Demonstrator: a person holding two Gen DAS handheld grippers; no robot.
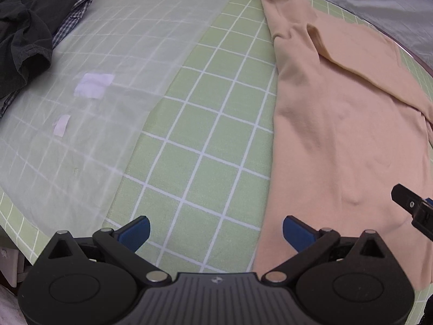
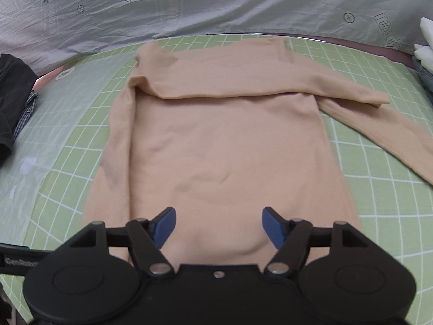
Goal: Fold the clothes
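A peach long-sleeved top lies flat on the green checked mat, one sleeve folded across its chest and the other stretched out to the right. My right gripper hovers open over the top's lower hem, nothing between its blue pads. In the left wrist view the same top fills the right side. My left gripper is open above the mat, its right pad over the garment's left edge. The right gripper's black tip pokes in at the right edge.
A pile of dark clothes and a plaid shirt sits at the mat's far left. A translucent sheet with white labels covers the left part of the mat. A grey printed bedsheet lies behind. White and blue fabric is stacked at the right.
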